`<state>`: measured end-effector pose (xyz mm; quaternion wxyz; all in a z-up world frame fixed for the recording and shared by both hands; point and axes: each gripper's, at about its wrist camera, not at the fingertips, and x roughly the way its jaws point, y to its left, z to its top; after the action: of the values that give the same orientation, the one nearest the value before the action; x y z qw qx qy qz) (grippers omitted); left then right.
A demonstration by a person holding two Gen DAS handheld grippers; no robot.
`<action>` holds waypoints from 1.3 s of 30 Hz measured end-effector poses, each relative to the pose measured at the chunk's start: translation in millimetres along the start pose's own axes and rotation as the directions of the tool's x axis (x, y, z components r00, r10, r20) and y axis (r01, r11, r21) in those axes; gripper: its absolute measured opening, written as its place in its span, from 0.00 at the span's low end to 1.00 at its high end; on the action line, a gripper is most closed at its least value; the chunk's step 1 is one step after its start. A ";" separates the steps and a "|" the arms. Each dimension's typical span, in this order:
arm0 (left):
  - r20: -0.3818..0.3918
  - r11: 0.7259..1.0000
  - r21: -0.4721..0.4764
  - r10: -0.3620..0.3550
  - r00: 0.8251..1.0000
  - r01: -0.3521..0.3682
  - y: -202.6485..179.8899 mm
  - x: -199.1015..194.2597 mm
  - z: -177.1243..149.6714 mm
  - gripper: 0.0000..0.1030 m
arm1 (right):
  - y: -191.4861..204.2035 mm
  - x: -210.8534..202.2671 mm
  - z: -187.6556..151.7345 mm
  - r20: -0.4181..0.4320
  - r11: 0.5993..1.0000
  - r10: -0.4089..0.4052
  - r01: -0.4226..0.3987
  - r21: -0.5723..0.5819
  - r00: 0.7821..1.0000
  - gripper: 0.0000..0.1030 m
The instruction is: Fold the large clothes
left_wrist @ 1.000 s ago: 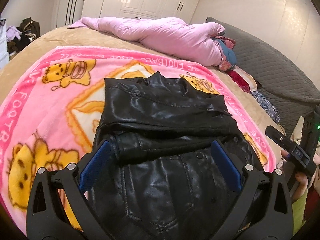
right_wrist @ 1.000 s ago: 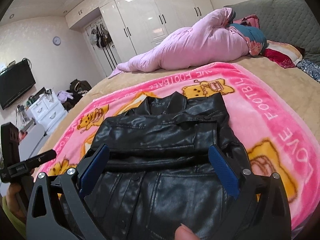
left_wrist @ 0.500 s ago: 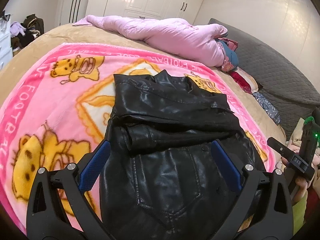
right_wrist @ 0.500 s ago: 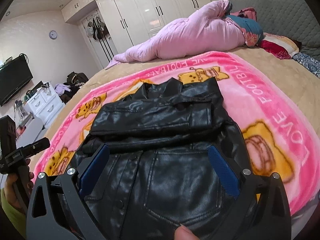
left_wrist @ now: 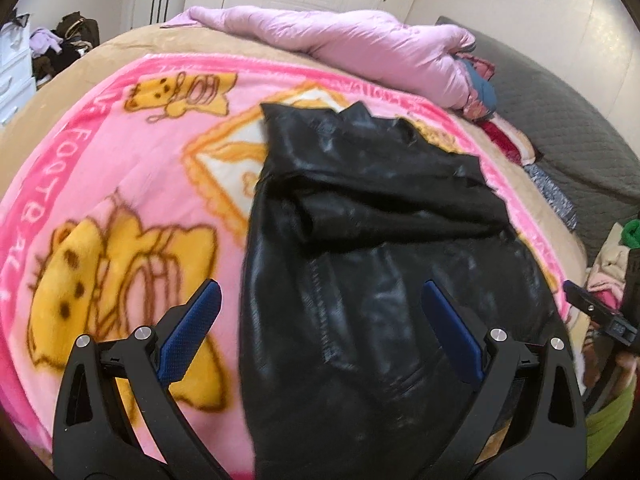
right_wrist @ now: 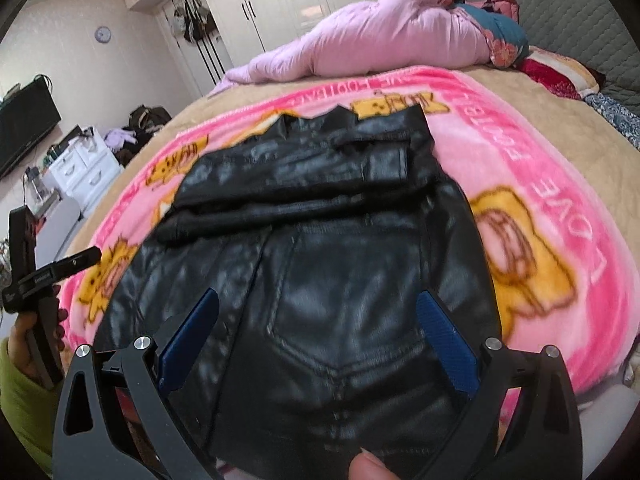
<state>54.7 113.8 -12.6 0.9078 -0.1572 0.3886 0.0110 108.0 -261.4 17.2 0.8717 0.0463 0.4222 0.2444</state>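
On the bed (right_wrist: 560, 152), a pink cartoon blanket (left_wrist: 132, 184) carries the black leather jacket (left_wrist: 372, 264), sleeves crossed over its middle, so the bottom-up fold seems next: both the left hand-held gripper (left_wrist: 320, 320) and right hand-held gripper (right_wrist: 318, 328), jaws apart and empty, must clamp the near hem.

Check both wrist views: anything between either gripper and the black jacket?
Nothing visible. The left gripper and right gripper are both open, with the black leather jacket lying directly ahead on the pink blanket. The pink duvet sits well beyond it.
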 end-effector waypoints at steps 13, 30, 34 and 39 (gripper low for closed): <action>-0.100 1.000 -0.006 0.030 0.995 -0.030 31.4 2.1 -49.1 0.91 | -25.1 -7.7 -29.3 -0.067 0.998 -0.051 0.052 0.020 0.996 0.96; -0.193 0.993 -0.057 -0.116 0.974 0.107 27.5 5.2 -86.2 0.91 | -55.8 -23.6 -50.5 -0.172 0.998 -0.038 0.044 0.033 0.984 0.96; -0.193 0.986 -0.074 -0.161 0.968 0.150 25.5 2.2 -88.8 0.91 | -61.9 -16.9 -54.2 -0.212 0.998 -0.023 0.033 0.044 0.977 0.96; -0.195 0.985 -0.081 -0.166 0.967 0.153 26.2 5.7 -90.4 0.91 | -64.9 -9.0 -56.3 -0.236 0.999 0.020 -0.010 0.044 0.972 0.96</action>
<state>-8.5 111.5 -82.5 0.8562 -0.2180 0.4639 -0.0652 85.7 -329.5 -31.0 0.8122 0.0384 0.5278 0.2457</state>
